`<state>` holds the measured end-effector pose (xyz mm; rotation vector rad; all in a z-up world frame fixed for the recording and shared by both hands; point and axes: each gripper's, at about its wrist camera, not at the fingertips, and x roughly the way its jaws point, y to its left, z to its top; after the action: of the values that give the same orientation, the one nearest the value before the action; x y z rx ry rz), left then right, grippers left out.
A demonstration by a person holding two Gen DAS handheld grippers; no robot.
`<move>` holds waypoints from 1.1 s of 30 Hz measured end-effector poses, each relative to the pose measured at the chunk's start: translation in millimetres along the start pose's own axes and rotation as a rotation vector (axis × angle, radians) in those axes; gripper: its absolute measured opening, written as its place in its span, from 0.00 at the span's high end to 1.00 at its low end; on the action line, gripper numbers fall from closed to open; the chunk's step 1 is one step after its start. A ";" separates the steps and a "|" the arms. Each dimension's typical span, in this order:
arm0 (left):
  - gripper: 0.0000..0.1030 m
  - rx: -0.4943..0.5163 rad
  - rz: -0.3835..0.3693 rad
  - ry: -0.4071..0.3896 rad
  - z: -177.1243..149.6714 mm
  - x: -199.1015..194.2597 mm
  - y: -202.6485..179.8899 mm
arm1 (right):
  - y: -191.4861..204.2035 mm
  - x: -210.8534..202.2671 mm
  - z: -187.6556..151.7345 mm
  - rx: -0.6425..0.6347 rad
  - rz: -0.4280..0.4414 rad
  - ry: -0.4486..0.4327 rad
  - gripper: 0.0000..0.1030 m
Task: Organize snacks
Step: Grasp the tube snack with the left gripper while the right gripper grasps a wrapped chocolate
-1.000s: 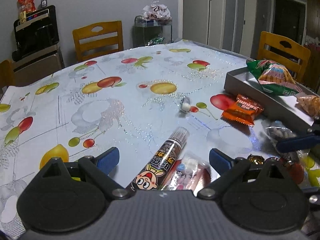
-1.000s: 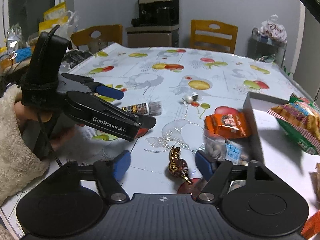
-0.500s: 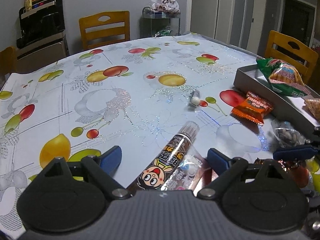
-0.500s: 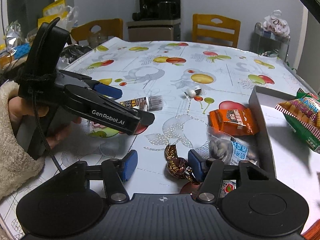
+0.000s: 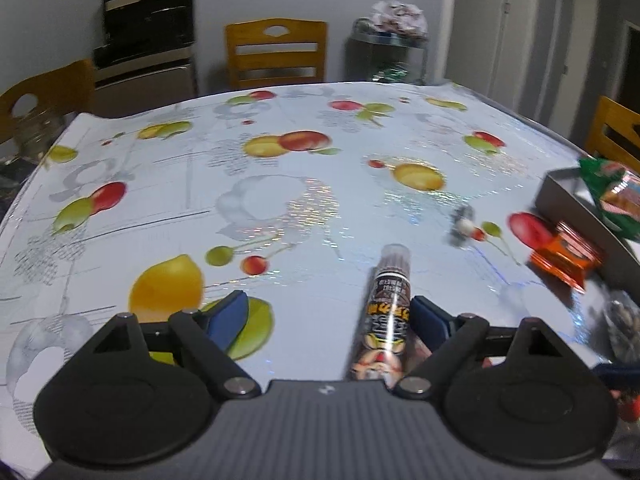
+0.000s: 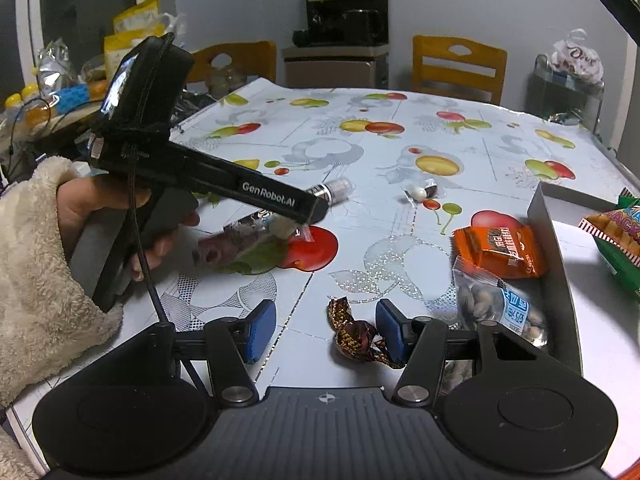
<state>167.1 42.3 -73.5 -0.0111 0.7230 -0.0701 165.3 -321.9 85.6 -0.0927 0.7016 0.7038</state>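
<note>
**Snacks on fruit-print counter, grey tray at one side**

The brown tube-shaped snack stick with a cartoon face [image 5: 387,312] lies flat on the counter [image 5: 280,208], well to the left of the open grey rectangular tray [image 6: 554,248]. It sits between the blue pads of the left hand-held gripper [image 5: 326,312], close against the right pad and clear of the left one. That gripper's jaws stand wide and are closing; no pinch on the stick is visible. A clear pink-tinted wrapper [image 6: 236,240] lies beneath the same gripper.

The brown foil-wrapped candy [image 6: 354,334] lies just left of the tray's near corner, between the pads of the right hand-held gripper [image 6: 326,332]. It lies against the right pad, with a gap to the left pad; jaws partly spread, not pressing it.

Against the tray's outer wall lie the orange rectangular snack packet [image 6: 502,250] and, nearer the camera, the clear bag of nuts with a blue label [image 6: 496,308]. A green-and-orange cracker bag [image 6: 618,236] rests inside the tray. A small white wrapped sweet [image 6: 420,192] lies further out on the counter, left of the tray.

A hand [image 6: 100,216] in a cream fleece sleeve [image 6: 36,272] holds the left gripper's handle.
</note>
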 end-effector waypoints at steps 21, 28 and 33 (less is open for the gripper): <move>0.80 -0.016 -0.031 -0.047 2.1 0.1 -0.4 | 4.7 7.9 -0.1 0.009 -0.029 0.010 0.49; 0.80 0.031 -0.062 -0.005 0.6 -8.6 0.9 | 2.5 5.5 0.7 0.013 -0.062 0.005 0.49; 0.79 0.036 -0.080 0.000 -2.4 -12.3 2.4 | 2.1 6.2 -0.1 -0.004 -0.073 0.015 0.54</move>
<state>156.5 45.6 -67.2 -0.0059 0.7210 -0.1593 167.3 -316.8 82.0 -0.1268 0.7083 0.6354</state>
